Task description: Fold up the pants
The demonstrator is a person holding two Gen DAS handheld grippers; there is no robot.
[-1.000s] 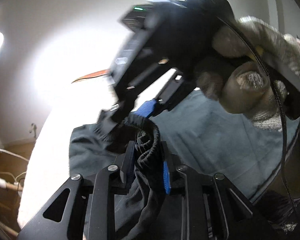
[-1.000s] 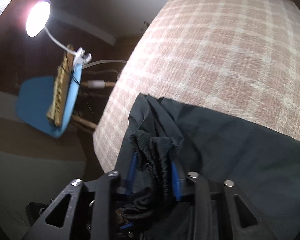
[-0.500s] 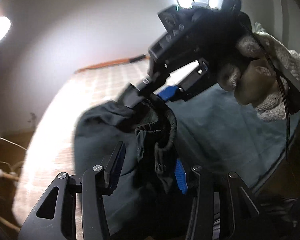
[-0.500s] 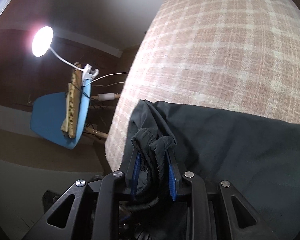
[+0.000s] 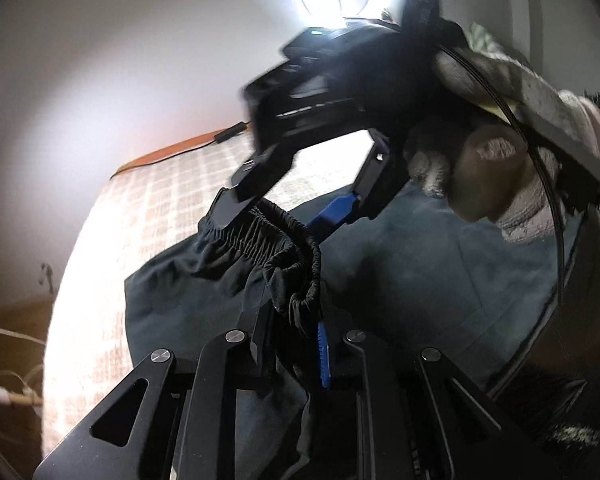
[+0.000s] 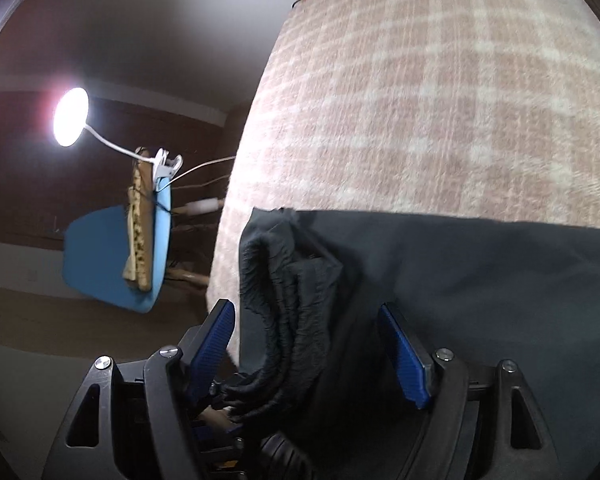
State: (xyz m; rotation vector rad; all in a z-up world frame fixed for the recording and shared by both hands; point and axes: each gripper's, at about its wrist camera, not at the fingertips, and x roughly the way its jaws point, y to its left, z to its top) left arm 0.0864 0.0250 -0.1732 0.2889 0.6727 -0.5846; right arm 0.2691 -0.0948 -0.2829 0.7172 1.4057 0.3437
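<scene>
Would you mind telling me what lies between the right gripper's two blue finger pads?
The bunched black elastic waistband of the dark pants hangs in the gap of the open right gripper, as the right wrist view shows.

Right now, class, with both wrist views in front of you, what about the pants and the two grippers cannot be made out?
- Pants legs and hems: cut off by the lower edges in both views, behind the gripper frames.
- Right gripper, left wrist view: motion blur smears its fingers.
- Left gripper, own view: the bunched waistband hides its pads.
- Fabric under the waistband, right wrist view: too dark to count layers.
</scene>
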